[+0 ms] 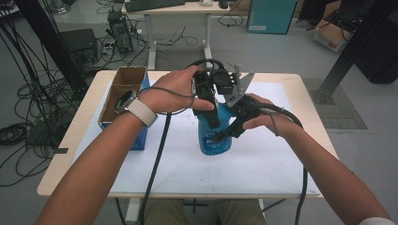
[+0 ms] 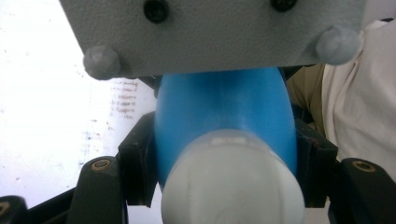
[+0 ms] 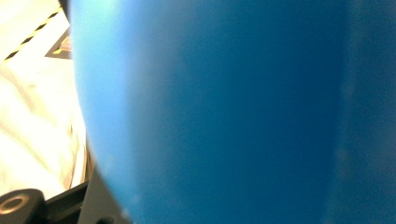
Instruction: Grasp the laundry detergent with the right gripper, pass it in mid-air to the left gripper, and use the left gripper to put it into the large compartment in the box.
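Standing upright on the table: one blue bottle, white-capped, printed label. Two grippers, left gripper and right gripper, fingers clamped on it. One cardboard box nearby.

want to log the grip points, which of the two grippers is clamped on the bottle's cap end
The left gripper: its jaws flank the white cap atop the blue bottle. The right gripper grips the bottle's body.

The bottle was blue with a white cap. The grippers were black. The box was brown and blue. The sheet on the tan table was white.
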A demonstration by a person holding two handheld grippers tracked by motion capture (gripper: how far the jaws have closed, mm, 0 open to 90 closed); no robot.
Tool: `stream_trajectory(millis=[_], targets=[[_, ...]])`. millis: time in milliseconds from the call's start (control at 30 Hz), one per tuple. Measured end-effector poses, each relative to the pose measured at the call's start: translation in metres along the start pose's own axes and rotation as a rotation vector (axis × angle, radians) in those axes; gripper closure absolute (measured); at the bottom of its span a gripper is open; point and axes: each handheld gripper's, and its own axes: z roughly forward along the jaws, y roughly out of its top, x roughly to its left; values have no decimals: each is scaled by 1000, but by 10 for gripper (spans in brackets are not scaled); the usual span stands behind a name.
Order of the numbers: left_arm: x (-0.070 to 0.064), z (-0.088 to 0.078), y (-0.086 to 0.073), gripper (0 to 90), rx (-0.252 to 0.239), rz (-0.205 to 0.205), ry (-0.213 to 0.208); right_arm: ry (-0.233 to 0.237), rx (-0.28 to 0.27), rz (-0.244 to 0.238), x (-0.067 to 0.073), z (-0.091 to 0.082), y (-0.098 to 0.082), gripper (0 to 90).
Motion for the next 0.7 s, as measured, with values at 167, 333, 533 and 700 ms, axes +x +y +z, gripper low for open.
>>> stream_trajectory(millis=[167, 333, 533, 700], targets=[[0, 0, 0, 376, 2, 0, 0, -1, 0, -2, 0, 0, 0, 437], [0, 0, 0, 376, -1, -1, 4, -2, 0, 0, 0, 0, 0, 437], [0, 0, 0, 376, -3, -2, 4, -1, 0, -2, 0, 0, 0, 437], [0, 0, 0, 376, 0, -1, 1, -1, 2, -1, 0, 0, 0, 437]])
